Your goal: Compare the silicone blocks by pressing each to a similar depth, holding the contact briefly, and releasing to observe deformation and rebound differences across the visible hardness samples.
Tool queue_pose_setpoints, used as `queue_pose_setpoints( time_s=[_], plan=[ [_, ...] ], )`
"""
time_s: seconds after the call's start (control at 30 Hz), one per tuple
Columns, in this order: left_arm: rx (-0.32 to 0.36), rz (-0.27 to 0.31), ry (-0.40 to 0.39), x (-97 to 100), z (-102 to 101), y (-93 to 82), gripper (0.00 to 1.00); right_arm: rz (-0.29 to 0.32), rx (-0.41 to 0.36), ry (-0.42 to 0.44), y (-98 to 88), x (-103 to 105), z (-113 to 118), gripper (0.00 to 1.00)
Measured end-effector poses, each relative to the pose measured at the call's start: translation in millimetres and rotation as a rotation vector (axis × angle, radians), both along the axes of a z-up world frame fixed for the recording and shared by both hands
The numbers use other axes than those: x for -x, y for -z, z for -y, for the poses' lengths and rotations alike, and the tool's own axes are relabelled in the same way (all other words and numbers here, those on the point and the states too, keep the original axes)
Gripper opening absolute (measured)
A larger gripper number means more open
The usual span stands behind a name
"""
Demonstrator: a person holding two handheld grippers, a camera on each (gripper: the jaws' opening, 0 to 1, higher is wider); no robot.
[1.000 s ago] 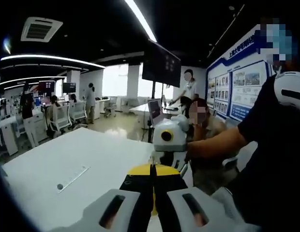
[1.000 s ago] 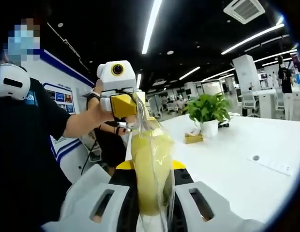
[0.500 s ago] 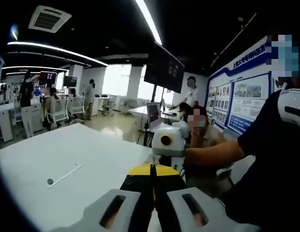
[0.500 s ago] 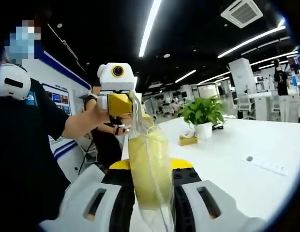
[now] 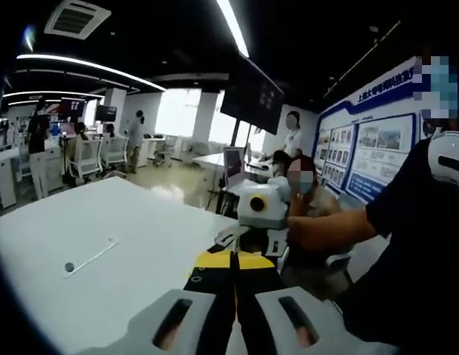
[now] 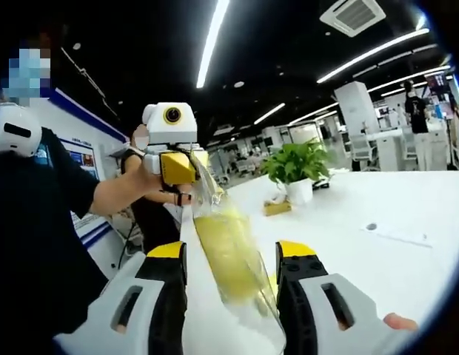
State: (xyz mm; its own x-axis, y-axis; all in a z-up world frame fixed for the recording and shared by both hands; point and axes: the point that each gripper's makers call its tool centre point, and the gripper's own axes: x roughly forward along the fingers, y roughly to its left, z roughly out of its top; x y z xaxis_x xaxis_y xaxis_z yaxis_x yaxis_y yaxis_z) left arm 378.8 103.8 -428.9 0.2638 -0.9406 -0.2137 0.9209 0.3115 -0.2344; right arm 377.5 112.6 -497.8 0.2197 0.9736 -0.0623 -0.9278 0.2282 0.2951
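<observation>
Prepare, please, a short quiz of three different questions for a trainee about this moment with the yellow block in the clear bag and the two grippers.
1. True or false: the right gripper has its jaws closed tightly on the yellow block.
2. Which gripper holds the top of the clear bag? A. the left gripper B. the right gripper C. neither
3. Fill the gap: on the white table behind the block stands a potted ____.

Key: 1. False: its jaws stand apart on both sides of the block. 2. A. 3. plant.
</observation>
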Motion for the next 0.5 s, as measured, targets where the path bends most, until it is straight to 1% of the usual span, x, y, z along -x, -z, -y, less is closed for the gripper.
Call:
queue_pose_setpoints(
  time_s=[0.03, 0.1, 0.2, 0.27, 0.3, 0.37, 0.4, 0.5],
  plan=[
    [-0.001, -0.013, 0.005, 1.0, 0.5, 2.4, 0.00, -0.006, -0.003, -0.001, 1.6, 1.5, 0.5, 0.41],
    [-0.006, -0.014, 0.005, 2.9, 2.2, 4.9, 0.00, 0.002, 0.003, 0.015, 3.8, 0.9, 1.4, 0.43],
    [-0.015, -0.010, 0.021, 8.8, 6.4, 8.7, 0.00, -0.006, -0.008, 0.020, 3.7, 0.3, 1.0, 0.41],
    [-0.019, -0.001, 0.015, 9.4, 7.7, 9.7, 0.00, -0.004, -0.003, 0.018, 5.2, 0.7, 1.2, 0.41],
    [-0.013, -0.017, 0.021, 10.6, 8.0, 9.9, 0.00, -0.006, -0.001, 0.016, 5.6, 1.6, 1.2, 0.42],
    [-0.005, -0.014, 0.013, 8.8, 7.6, 8.9, 0.00, -0.004, 0.004, 0.016, 5.9, 3.5, 1.9, 0.44],
    [0.003, -0.025, 0.011, 8.5, 7.0, 8.3, 0.00, 0.007, 0.007, 0.020, 5.7, 3.4, 3.4, 0.45],
    [0.019, -0.031, 0.002, 6.4, 4.8, 6.9, 0.00, 0.020, -0.001, 0.044, 3.8, 1.9, 8.6, 0.50]
  ],
)
